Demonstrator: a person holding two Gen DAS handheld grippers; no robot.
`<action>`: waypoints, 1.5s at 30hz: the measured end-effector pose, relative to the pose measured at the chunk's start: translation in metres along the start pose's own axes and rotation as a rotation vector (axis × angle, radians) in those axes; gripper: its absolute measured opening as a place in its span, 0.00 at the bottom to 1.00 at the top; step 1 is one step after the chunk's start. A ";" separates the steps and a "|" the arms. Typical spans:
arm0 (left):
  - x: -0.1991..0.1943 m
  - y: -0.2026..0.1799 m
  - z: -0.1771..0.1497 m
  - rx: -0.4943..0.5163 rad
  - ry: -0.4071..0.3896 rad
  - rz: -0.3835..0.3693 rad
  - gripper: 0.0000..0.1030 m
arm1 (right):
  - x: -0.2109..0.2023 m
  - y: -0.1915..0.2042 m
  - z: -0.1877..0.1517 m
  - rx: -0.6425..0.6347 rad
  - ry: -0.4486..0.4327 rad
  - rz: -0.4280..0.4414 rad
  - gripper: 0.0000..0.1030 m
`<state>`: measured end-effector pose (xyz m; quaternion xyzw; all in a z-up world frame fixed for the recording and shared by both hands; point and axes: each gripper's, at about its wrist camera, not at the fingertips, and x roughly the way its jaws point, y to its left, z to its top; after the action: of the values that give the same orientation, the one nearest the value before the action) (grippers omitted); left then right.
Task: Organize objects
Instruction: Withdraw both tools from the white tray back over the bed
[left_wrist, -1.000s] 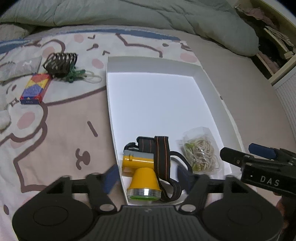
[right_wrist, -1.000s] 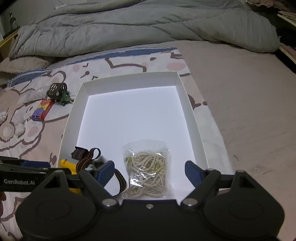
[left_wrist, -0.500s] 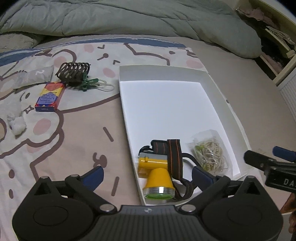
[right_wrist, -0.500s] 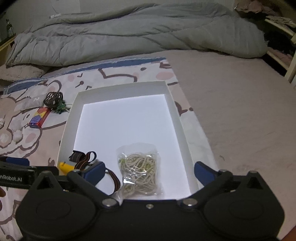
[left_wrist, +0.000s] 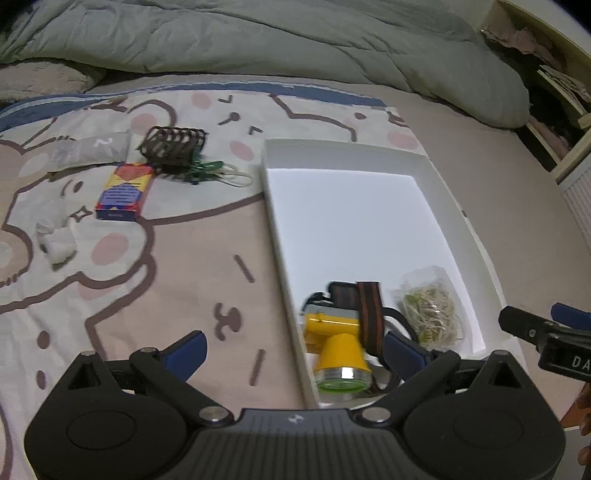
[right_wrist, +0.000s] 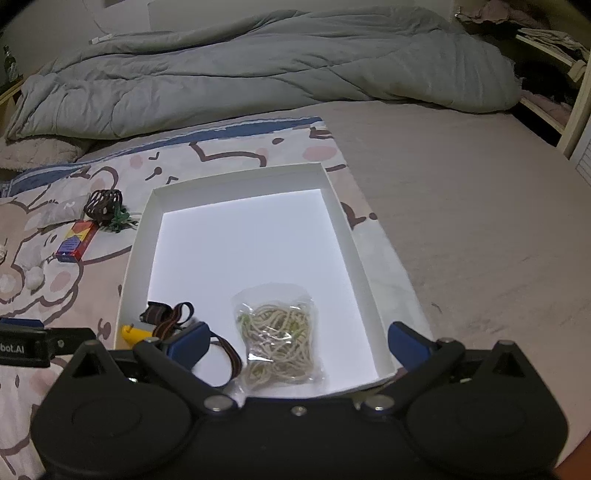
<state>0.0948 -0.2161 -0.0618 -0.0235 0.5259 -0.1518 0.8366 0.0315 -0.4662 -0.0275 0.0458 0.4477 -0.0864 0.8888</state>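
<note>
A white box (left_wrist: 354, 221) (right_wrist: 243, 251) lies on the bed. In its near end lie a yellow headlamp (left_wrist: 338, 343) (right_wrist: 136, 332) with a striped strap and a clear bag of rubber bands (left_wrist: 432, 314) (right_wrist: 280, 339). Left of the box on the sheet lie a colourful small box (left_wrist: 123, 192) (right_wrist: 75, 242), a dark lattice holder (left_wrist: 173, 144) (right_wrist: 103, 203), a green clip with a band (left_wrist: 207, 171), a grey packet (left_wrist: 88, 151) and a white wad (left_wrist: 55, 247). My left gripper (left_wrist: 295, 349) is open and empty over the box's near left wall. My right gripper (right_wrist: 297, 341) is open and empty above the bag.
A grey duvet (left_wrist: 258, 37) (right_wrist: 258, 70) is piled across the far side of the bed. Shelving (left_wrist: 554, 92) stands at the right. The bed's plain pink sheet (right_wrist: 461, 221) stretches right of the box.
My left gripper has moved left and back, opening wider; the headlamp now sits right of its centre. My right gripper has pulled back and up and opened wider.
</note>
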 end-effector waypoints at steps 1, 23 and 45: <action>-0.002 0.004 0.001 -0.006 -0.003 0.006 0.98 | 0.000 0.003 0.001 -0.007 -0.004 0.003 1.00; -0.049 0.115 0.014 -0.070 -0.121 0.161 0.98 | 0.010 0.116 0.032 -0.109 -0.030 0.113 1.00; -0.089 0.208 0.017 -0.102 -0.206 0.280 0.98 | 0.016 0.214 0.042 -0.173 -0.069 0.211 1.00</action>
<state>0.1222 0.0044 -0.0182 -0.0078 0.4428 -0.0036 0.8966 0.1160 -0.2646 -0.0144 0.0128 0.4154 0.0448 0.9084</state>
